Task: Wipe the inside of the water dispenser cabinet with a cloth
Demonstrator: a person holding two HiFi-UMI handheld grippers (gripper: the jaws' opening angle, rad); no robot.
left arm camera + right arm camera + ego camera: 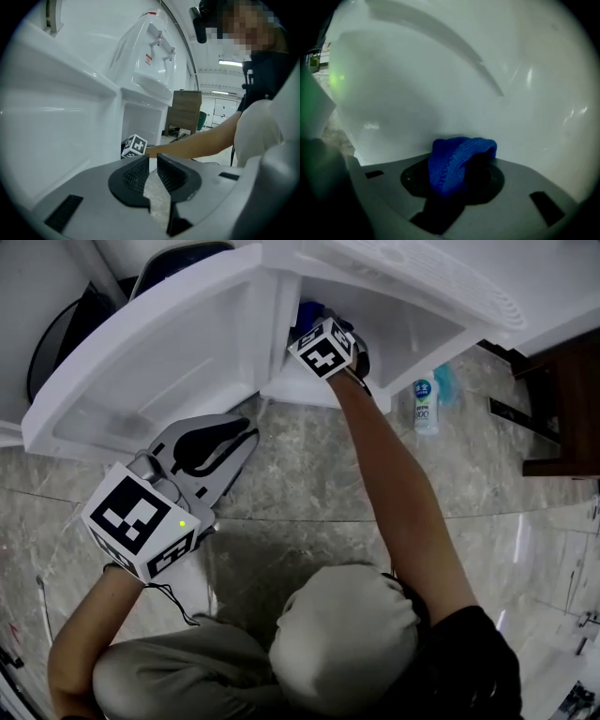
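The white water dispenser's cabinet (375,329) stands open, its door (159,352) swung out to the left. My right gripper (457,176) reaches inside, shut on a folded blue knitted cloth (459,157) that lies close to the white inner wall (440,93). In the head view its marker cube (323,349) sits in the opening, with a bit of the cloth (309,313) beyond it. My left gripper (246,435) hovers low beside the door's lower edge, shut and holding nothing. From the left gripper (152,169) I see the right cube (134,145) at the cabinet opening.
A small bottle with a blue label (427,404) stands on the marble floor (309,474) just right of the dispenser. Dark wooden furniture (562,399) is at the far right. The person's knee (342,643) is bent low in front of the cabinet.
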